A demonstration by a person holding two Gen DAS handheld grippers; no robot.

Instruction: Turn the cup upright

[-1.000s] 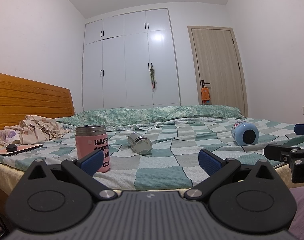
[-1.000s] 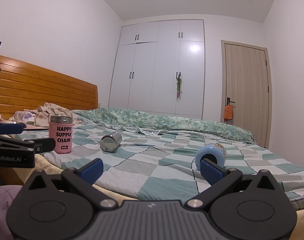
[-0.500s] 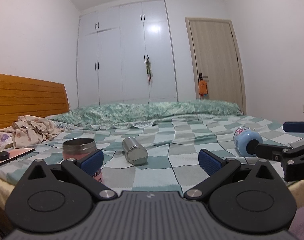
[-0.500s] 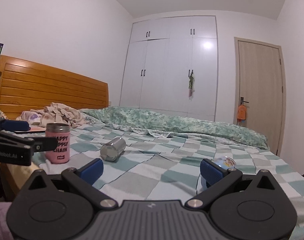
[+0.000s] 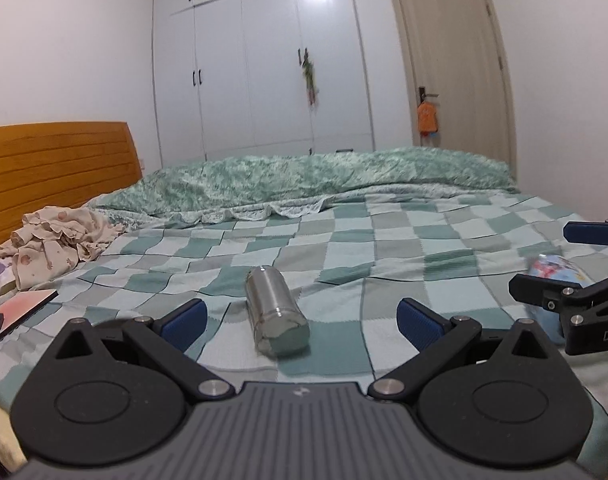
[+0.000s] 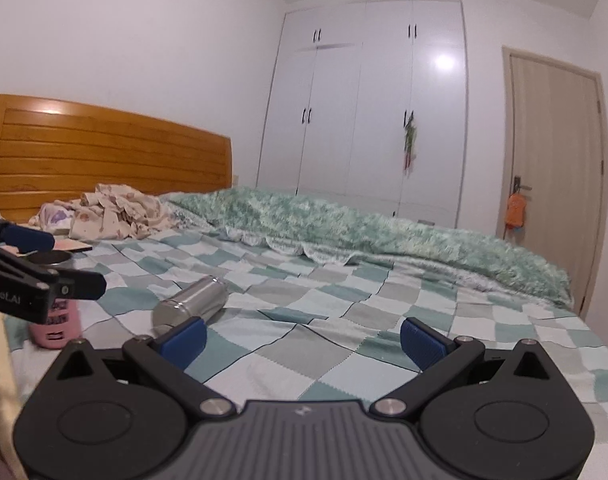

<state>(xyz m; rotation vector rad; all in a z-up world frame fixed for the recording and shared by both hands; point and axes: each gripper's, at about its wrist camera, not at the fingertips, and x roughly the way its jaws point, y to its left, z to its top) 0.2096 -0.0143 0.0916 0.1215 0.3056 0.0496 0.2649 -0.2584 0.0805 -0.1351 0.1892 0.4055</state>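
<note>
the left gripper (image 5: 300,318) is held released, jaws spread wide and nothing between them, low over the bed (image 5: 403,240); it is judged to be lined up for an approach on the steel cup (image 5: 275,316), which lies on its side on the checked cover just ahead at 12 o'clock, base end toward the camera. the cup is not yet touched. the right gripper (image 6: 302,338) is likewise released and empty, hovering above the cover; from it the steel cup (image 6: 192,306) is seen at 10 o'clock, mouth end pointing away toward the headboard (image 6: 104,152).

a pink cup (image 6: 56,322) stands upright at 9 o'clock in the right view, largely hidden behind the left gripper's arm, its lettering unreadable. a blue cup (image 5: 555,270) is noted at 3 o'clock in the left view, blurred and mostly covered by the right gripper; its posture cannot be told. which fallen cup is meant is not settled. crumpled clothing (image 5: 52,244) lies by the headboard.
</note>
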